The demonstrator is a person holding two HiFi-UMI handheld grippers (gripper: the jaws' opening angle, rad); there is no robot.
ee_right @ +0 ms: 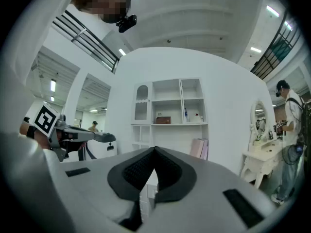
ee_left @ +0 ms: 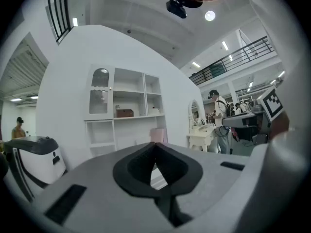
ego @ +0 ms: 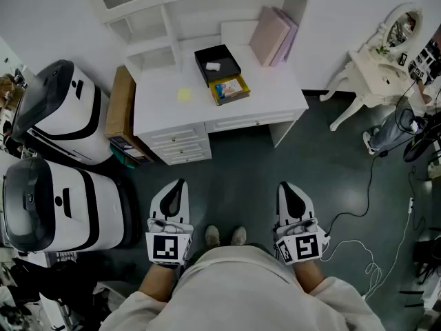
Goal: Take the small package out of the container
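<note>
White bench against the wall, dark floor, and you're standing well back from it. The small package sits inside the black container, untouched. Your left gripper and right gripper both have their jaws closed on nothing, so basically the whole job's left.

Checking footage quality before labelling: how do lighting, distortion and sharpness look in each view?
Head view: even, soft light; desk sharp; edges slightly bowed. Left gripper view: heavy fisheye, black corners, ceiling lamp glaring. Right gripper view: same fisheye; shelves crisp.
</note>
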